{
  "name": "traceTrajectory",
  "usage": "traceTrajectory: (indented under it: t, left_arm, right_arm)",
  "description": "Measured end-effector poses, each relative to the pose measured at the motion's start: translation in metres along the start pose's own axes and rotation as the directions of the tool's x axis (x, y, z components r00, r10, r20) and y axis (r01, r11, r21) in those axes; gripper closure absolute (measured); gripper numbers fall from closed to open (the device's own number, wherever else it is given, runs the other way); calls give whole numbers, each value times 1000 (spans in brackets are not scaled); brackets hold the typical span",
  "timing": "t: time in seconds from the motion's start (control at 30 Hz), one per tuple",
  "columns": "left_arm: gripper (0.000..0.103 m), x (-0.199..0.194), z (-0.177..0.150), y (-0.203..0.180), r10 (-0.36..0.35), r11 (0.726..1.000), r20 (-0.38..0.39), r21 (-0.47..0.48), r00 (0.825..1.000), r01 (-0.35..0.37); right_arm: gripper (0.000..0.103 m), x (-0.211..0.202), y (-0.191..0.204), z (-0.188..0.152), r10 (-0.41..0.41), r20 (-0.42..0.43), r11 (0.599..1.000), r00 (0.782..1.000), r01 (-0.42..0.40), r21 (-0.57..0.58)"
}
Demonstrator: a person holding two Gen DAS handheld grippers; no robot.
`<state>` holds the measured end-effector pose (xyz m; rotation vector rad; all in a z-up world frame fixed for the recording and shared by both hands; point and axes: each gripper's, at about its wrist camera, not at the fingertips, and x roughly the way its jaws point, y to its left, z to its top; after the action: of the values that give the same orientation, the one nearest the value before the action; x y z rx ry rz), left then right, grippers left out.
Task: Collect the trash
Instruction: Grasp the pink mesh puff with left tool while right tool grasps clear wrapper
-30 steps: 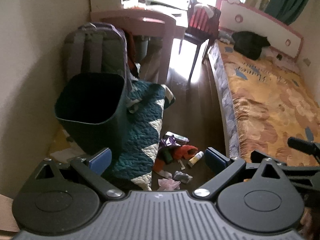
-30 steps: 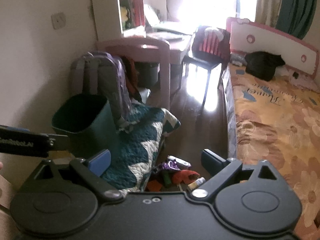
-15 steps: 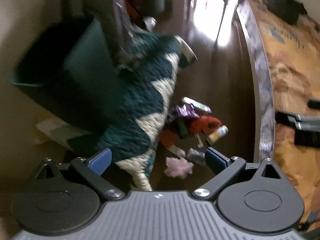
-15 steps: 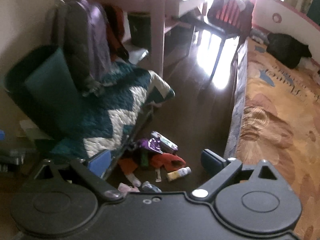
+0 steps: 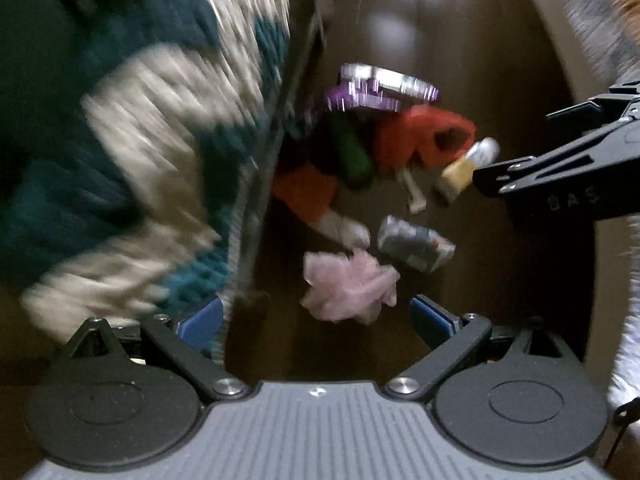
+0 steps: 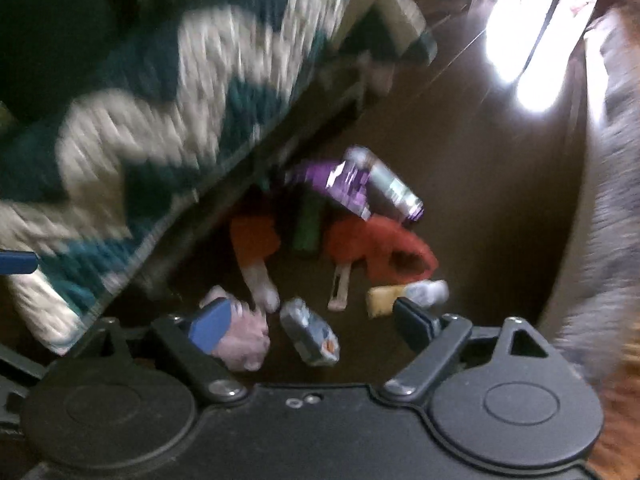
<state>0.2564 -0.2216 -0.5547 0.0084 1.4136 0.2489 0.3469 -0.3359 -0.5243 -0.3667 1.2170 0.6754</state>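
On the dark floor beside the quilt (image 5: 152,128), the trash pile (image 5: 380,168) is now filling both views — a second ago it was lying small and far below, with the bin in sight. Both tools are dropping toward it: the left gripper (image 5: 316,318), fingers spread and empty, is closing on the pink tissue (image 5: 348,288); the right gripper (image 6: 312,318), likewise spread, is nearing the crumpled wrapper (image 6: 310,336) — pickup looks imminent.

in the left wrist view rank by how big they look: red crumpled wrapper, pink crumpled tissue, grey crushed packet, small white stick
1. Red crumpled wrapper and pink crumpled tissue: alike; the tissue is nearer, so unsure.
2. Grey crushed packet.
3. Small white stick.
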Motion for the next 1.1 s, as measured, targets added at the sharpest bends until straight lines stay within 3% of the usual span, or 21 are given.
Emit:
traceTrajectory:
  t: [0.1, 0.27, 0.53, 0.63, 0.73, 0.8, 0.9, 0.97, 1.1]
  left_arm:
    - [3, 60, -6, -16, 15, 999, -36, -30, 999, -16]
    - [3, 146, -20, -49, 66, 996, -44, 68, 997, -63]
    - [4, 239, -22, -48, 50, 998, -98, 34, 994, -47]
    - [12, 257, -25, -46, 41, 999, -114, 37, 993, -37]
    - [36, 269, -27, -45, 56, 998, -134, 45, 989, -51]
    - [60, 272, -27, -44, 59, 997, -143, 53, 988, -52]
    - [75, 265, -29, -41, 60, 997, -133, 61, 989, -52]
    - [83, 255, -32, -42, 72, 995, -115, 75, 991, -64]
    - [84, 221, -32, -36, 73, 995, -103, 77, 992, -65]
  right_arm:
    - [21, 60, -3, -16, 18, -57, 998, 998, -22, -61]
    - [28, 145, -1, -39, 39, -125, 989, 991, -57, -139]
    - [38, 235, 1, -53, 75, -170, 978, 983, -106, -181]
    - [47, 259, 1, -57, 80, -187, 976, 979, -115, -184]
    - [59, 268, 3, -63, 83, -192, 976, 978, -119, -184]
    - [76, 270, 4, -66, 72, -185, 976, 980, -108, -191]
    - [97, 272, 0, -71, 49, -181, 981, 982, -82, -178]
    - [99, 263, -2, -73, 48, -167, 985, 985, -75, -157]
    - [101, 226, 2, -74, 28, -142, 989, 990, -48, -139]
